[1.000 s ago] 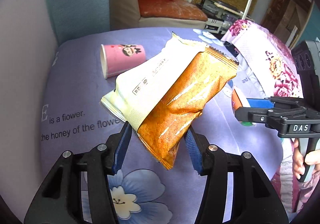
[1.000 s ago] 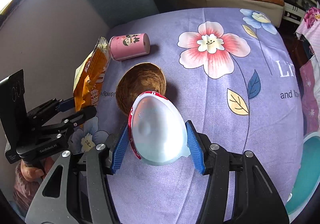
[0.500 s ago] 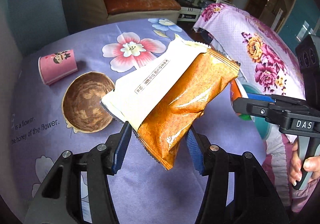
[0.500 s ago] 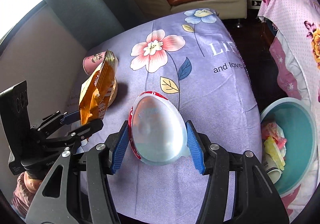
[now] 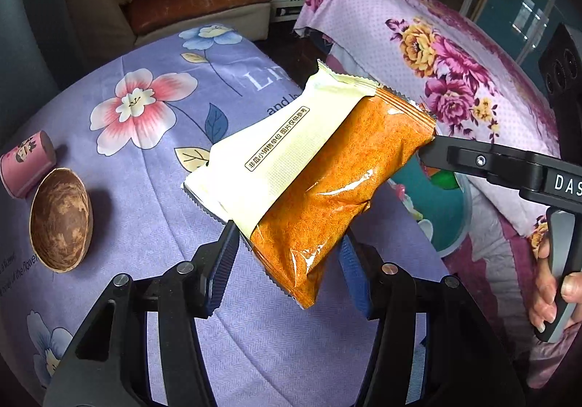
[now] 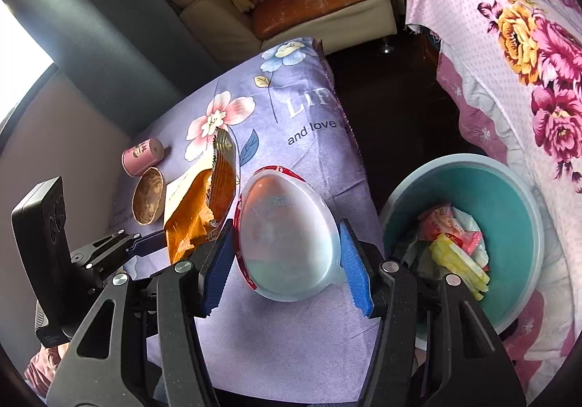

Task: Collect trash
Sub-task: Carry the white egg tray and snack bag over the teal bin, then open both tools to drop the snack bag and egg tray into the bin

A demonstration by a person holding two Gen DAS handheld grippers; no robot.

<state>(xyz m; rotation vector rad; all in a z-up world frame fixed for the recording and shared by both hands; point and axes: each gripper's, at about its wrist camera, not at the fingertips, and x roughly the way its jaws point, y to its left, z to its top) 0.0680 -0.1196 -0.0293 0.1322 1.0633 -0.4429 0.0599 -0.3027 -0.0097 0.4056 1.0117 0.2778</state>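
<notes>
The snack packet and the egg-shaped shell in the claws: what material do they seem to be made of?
Snack packet: thin glossy plastic film, probably; it shows crinkles, glare and serrated sealed ends. Egg-shaped shell: apparently rigid translucent plastic, smooth and milky, with a red rim.

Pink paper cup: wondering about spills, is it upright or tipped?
Tipped. The pink paper cup lies on its side on the purple cloth, beside the brown bowl.

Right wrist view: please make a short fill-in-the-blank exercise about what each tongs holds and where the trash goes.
1. The right tongs hold an ____-shaped plastic container.
2. The left tongs hold a snack bag, orange and ____.
3. The teal bin already contains ____.
4. The pink cup lies beside a brown ____.

Missing words: egg; cream; trash; bowl
</notes>
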